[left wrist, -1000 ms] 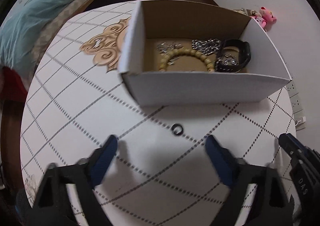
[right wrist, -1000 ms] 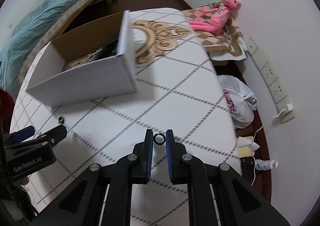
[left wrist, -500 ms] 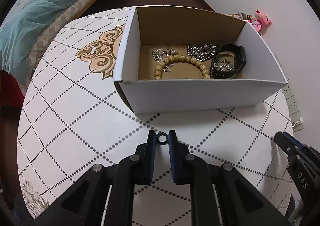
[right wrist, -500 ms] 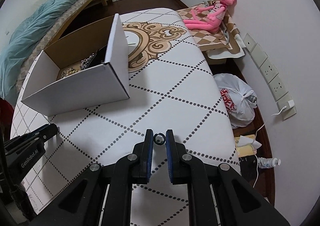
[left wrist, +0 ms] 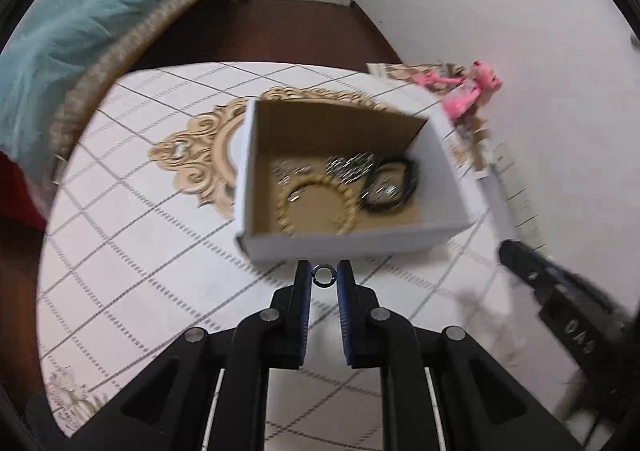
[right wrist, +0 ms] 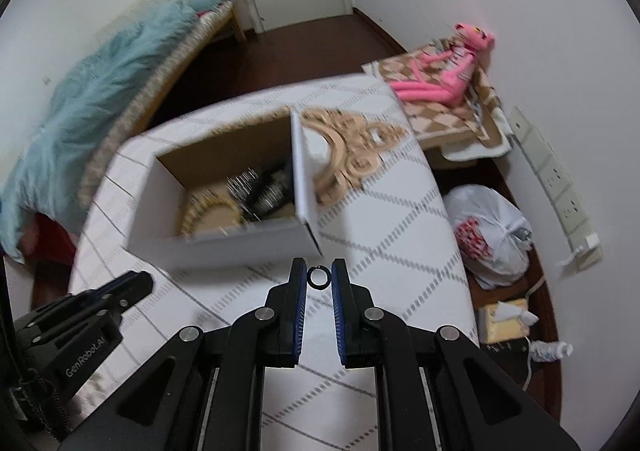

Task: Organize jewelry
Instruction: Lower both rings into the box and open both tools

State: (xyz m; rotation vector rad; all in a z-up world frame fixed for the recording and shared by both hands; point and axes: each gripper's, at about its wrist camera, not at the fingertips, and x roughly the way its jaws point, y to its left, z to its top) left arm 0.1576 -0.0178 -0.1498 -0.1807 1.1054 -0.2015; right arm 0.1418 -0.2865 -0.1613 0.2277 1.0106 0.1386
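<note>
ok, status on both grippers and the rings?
Left gripper shut on a small dark ring. Right gripper shut on a second ring. Open box just ahead, jewelry inside. Nothing in the way.

Even, soft indoor light w/ faint shadows on the counter (left wrist: 132, 251), motion blur smearing the box (left wrist: 352, 241) and bed (right wrist: 104, 83), near fingers (right wrist: 298, 287) sharp, fisheye bending edges into dark corners.

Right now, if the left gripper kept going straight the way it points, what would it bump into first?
Probably the near white wall of the cardboard box, just ahead of the left gripper and its small black ring; depth is unclear.
</note>
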